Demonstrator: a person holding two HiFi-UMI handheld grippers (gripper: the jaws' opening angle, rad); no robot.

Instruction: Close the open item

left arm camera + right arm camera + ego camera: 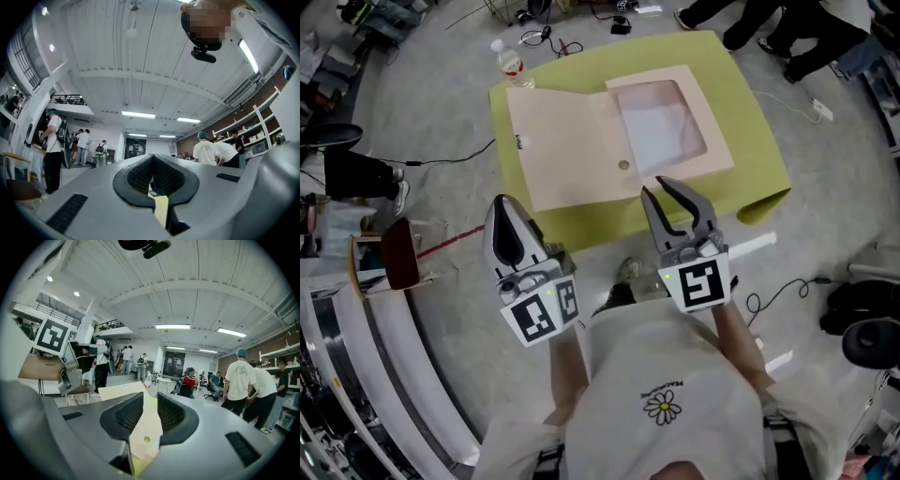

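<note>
The left gripper [501, 203] is sitting with jaws together, empty; the right gripper [652, 185] is showing jaws a little apart, nothing between them, pointing at the folder [570, 150]. Both are hovering just short of the near edge of the table [755, 141]. The folder is lying open flat on the table, cover flap spread left, windowed half with white sheets [661, 131] on the right. It's looking like thin card: light, bendy, likely sliding if pushed. Best hold is probably the flap's free left edge, with the other gripper pinning the right half.
</note>
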